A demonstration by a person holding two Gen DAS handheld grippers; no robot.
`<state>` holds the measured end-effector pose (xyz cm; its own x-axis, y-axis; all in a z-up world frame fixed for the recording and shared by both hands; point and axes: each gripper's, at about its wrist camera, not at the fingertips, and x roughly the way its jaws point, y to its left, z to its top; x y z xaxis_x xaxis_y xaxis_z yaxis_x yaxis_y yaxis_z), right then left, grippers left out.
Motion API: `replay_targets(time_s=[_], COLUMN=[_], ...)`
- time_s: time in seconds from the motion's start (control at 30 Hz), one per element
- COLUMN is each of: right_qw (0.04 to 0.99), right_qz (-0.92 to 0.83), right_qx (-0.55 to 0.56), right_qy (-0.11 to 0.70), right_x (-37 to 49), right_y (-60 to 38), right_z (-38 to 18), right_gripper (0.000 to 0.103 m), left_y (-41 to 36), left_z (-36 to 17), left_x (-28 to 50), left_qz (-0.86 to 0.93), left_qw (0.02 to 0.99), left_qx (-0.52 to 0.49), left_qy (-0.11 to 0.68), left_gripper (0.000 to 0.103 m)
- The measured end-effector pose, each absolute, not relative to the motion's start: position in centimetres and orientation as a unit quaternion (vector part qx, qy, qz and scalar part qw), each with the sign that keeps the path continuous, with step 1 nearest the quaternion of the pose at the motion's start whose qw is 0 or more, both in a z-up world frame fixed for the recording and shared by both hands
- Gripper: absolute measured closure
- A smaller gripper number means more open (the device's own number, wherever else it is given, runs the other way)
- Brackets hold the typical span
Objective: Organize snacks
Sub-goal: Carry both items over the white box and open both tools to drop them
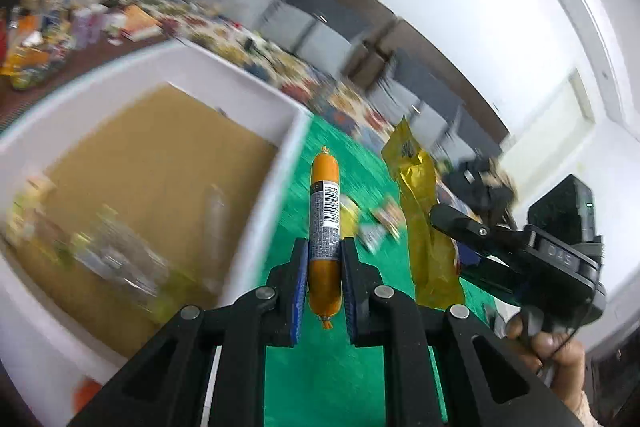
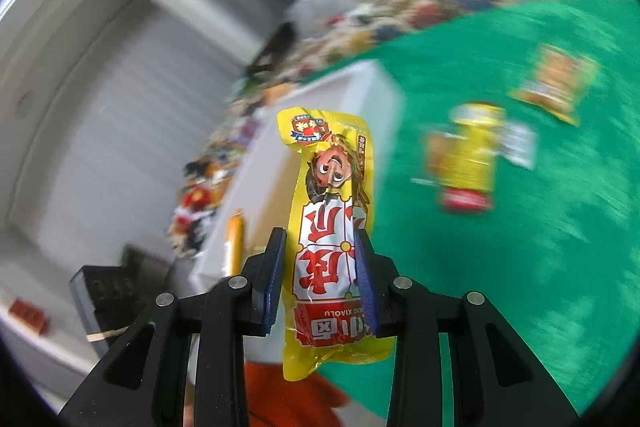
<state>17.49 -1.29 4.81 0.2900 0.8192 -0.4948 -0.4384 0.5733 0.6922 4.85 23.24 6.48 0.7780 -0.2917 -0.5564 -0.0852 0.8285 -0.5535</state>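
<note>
L claw [image 1: 324, 267] clamped on orange sausage stick [image 1: 325, 227], held lengthwise btwn pads, above green tabletop [image 1: 332, 379] just beside white bin [image 1: 256, 195]. R claw [image 2: 320, 267] closed on yellow snack packet [image 2: 332, 227], lifted over tabletop edge. Other packets [image 2: 472, 159] lie blurred on the green, well apart.

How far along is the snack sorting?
Done: several blurred packets lie in the white bin. In hand: left tongs grip an orange sausage stick; right tongs grip a yellow packet. Left: loose snack packets on the green cloth.
</note>
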Motion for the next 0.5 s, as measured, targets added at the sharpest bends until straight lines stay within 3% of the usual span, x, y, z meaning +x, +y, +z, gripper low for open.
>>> replay_targets(time_s=[0.13,0.3,0.37,0.4,0.43,0.5], right_qw=[0.768,0.772,0.774,0.776,0.778,0.789], right_qz=[0.439,0.434,0.429,0.425,0.421,0.411], right_qx=[0.184,0.122,0.091,0.079,0.066,0.047], right_qy=[0.428,0.449,0.457,0.460,0.461,0.454], right_x=[17.4,16.4,16.1,15.9,15.6,15.0], right_y=[7.0,14.7,16.6,17.0,17.1,15.3], right_z=[6.2,3.8,2.2,1.6,1.0,0.6], right_gripper=[0.068,0.068,0.065,0.062,0.047,0.035], left_y=[28.6,33.3,34.1,34.3,34.2,34.0], left_z=[6.3,2.5,0.7,-0.2,-0.6,-0.7], left_x=[4.6,4.5,4.6,4.0,3.9,3.6], left_qz=[0.016,0.104,0.138,0.146,0.155,0.173], left_qw=[0.905,0.887,0.875,0.872,0.869,0.874], left_qx=[-0.268,-0.244,-0.239,-0.239,-0.239,-0.241], left_qy=[0.330,0.377,0.396,0.401,0.404,0.385], left_gripper=[0.088,0.088,0.081,0.062,0.034,0.016])
